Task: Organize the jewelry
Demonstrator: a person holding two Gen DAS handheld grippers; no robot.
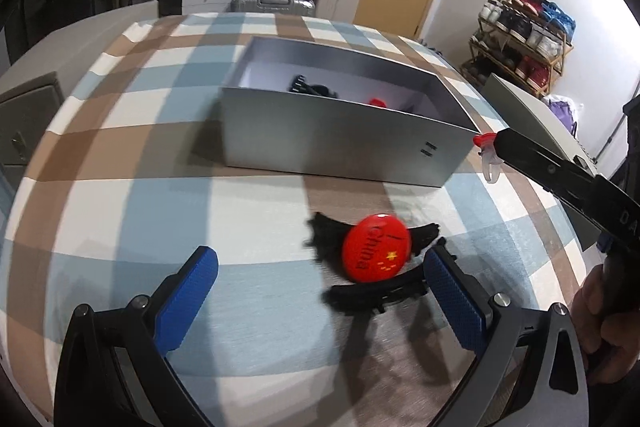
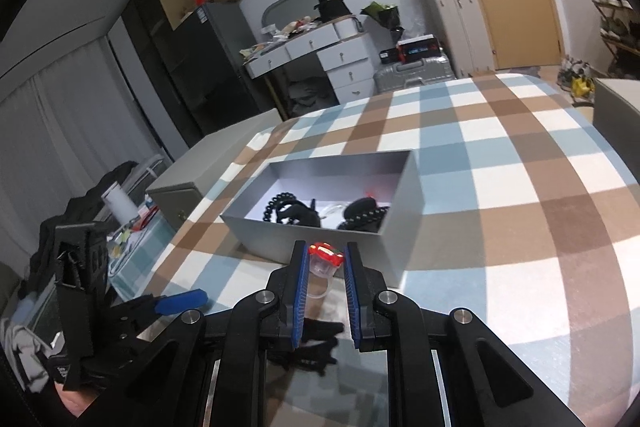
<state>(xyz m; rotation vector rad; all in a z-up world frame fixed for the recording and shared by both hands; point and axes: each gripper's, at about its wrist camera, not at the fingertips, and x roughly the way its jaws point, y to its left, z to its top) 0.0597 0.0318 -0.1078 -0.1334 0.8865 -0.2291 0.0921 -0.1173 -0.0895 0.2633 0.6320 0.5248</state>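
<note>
Ring point(image 2: 325, 259) nearing box point(image 2: 404, 195), right jaws clamping it | left jaws gaping wide over badge point(image 1: 376, 247) | several pieces boxed; badge, black clips point(image 1: 376, 297) waiting on bench

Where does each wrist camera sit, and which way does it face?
Left wrist view: on the left gripper, open, looking down at the red China badge on black hair clips; the person's right hand shows.
Right wrist view: on the right gripper, shut on a clear ring with a red top, facing the grey box.
Shared: grey box, plaid cloth, the ring, each other's gripper.
</note>
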